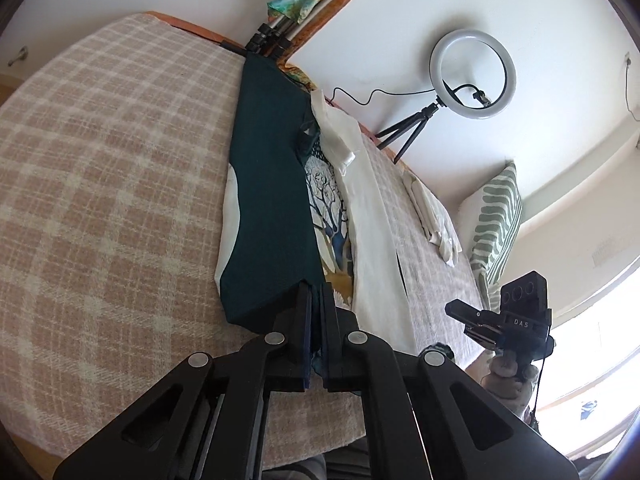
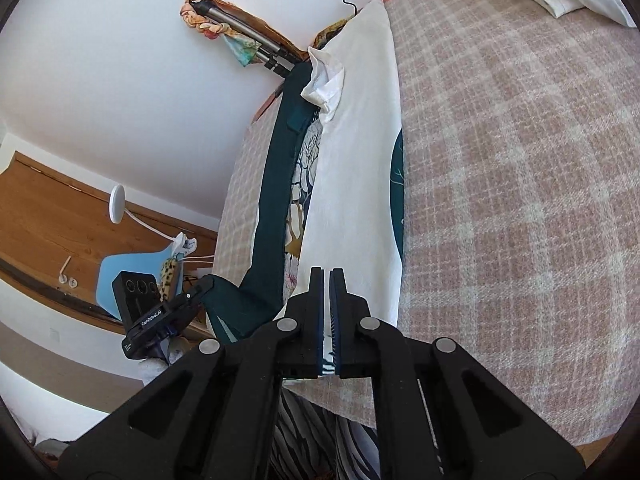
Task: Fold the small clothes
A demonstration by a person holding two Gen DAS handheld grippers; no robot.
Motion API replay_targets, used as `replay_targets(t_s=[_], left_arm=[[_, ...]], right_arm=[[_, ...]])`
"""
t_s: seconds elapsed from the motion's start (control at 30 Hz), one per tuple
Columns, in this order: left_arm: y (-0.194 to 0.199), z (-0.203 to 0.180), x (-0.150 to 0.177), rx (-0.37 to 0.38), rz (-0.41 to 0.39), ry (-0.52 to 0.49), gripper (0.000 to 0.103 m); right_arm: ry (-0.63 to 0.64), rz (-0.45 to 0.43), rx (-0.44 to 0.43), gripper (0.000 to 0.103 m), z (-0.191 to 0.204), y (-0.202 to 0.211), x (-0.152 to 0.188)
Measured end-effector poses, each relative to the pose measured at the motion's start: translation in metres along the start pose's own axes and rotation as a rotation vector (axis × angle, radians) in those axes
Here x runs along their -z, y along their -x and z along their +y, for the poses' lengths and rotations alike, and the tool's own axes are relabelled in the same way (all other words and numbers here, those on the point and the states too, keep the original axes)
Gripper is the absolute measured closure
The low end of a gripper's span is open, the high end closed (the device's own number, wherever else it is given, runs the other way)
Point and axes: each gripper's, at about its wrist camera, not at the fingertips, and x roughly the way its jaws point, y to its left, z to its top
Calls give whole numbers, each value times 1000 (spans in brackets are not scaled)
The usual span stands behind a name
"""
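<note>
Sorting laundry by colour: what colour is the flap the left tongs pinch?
Dark teal green flap, plainest in the left wrist view.

We are in a home bedroom: a bed under a checked blanket [image 1: 100, 168], a leaf-patterned pillow [image 1: 498, 224], folded white linen [image 1: 432, 216], a wooden door [image 2: 52, 216], and a ring light [image 1: 472, 74] on its tripod.

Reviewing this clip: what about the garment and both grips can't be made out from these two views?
- Garment type and full print: both views, both long sides are folded in over it.
- How much cloth the left gripper pinches: left wrist view, its fingers hide the edge.
- Right gripper hold: right wrist view, cloth only glimpsed between shut fingers.
- Bed's near edge: cut off by gripper bodies.
</note>
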Motion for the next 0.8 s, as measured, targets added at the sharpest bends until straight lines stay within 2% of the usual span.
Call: replay_targets(t_s=[0.07,0.13,0.17,0.2,0.27,0.3,0.4,0.5,0.7,0.73,0.8], left_arm=[[-6,-4,-9,-12,-7,-19,101],[-9,-5,-11,-7,5,-26,101],[-9,-5,-9,-6,12,-31,101],[-9,-5,-6,-8,21,-35,101],[-6,-2,4,-7,40,-21,101],[-4,2,10,-5,49,-7,101],[-1,14,30,-32,84,23,101],[1,22,49,-39,129,40,101],[1,24,69,-91,182,-2,101],[1,24,70,-93,185,-5,101],[2,23,70,-95,182,-14,101]], right_arm=[[18,-4,58,99,1,-4,-13],[17,39,106,98,0,-8,-18],[-7,72,117,95,-4,-10,-17],[-20,104,134,89,-7,-10,-13],[-9,132,190,50,-8,-8,1],[-2,140,209,46,-9,-6,10],[-44,206,170,45,-17,-7,36],[-74,222,123,45,-19,-6,57],[-12,253,99,45,-3,-13,77],[-2,255,107,51,-1,-15,78],[1,291,98,72,1,-22,81]])
